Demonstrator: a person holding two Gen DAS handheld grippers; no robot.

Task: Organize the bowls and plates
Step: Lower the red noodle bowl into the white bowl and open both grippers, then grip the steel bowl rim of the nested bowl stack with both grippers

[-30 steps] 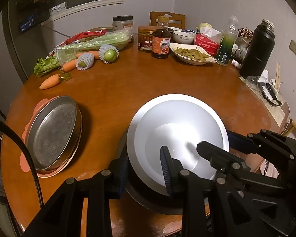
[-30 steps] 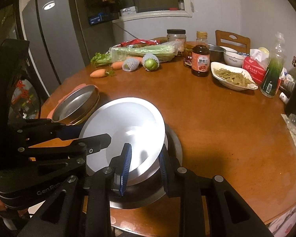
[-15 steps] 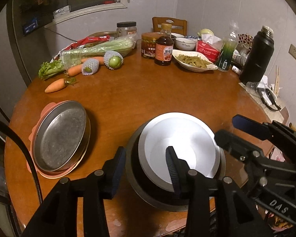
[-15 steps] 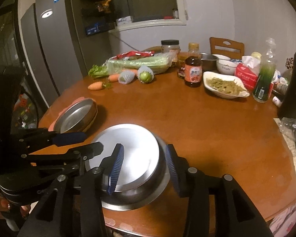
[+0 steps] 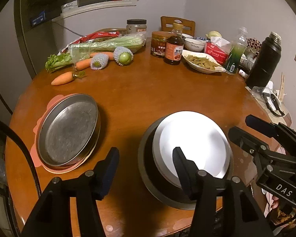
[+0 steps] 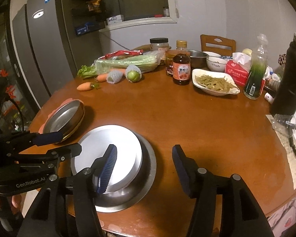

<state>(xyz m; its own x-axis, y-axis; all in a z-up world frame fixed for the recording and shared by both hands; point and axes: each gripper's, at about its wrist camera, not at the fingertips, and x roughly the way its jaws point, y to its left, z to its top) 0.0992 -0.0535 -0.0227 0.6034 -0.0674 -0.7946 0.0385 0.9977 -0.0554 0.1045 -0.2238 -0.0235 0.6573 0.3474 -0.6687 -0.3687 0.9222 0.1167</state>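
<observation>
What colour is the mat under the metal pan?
Pink. The mat peeks out around the metal pan, clearest in the left wrist view.

Round brown wooden table (image 5: pixel 148 90). On it near me: wide steel bowl (image 5: pixel 148 179), pink scalloped mat (image 5: pixel 41 118). Far edge: orange carrots (image 5: pixel 62 78), brown sauce bottle (image 5: pixel 173 49), white dish of greens (image 5: pixel 202 63), black flask (image 5: pixel 263 61).

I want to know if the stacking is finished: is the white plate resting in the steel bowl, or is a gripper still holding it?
Touching the bowl. In the right wrist view the white plate sits inside the steel bowl; the right gripper and the left gripper, just opened, clamp nothing.
</observation>
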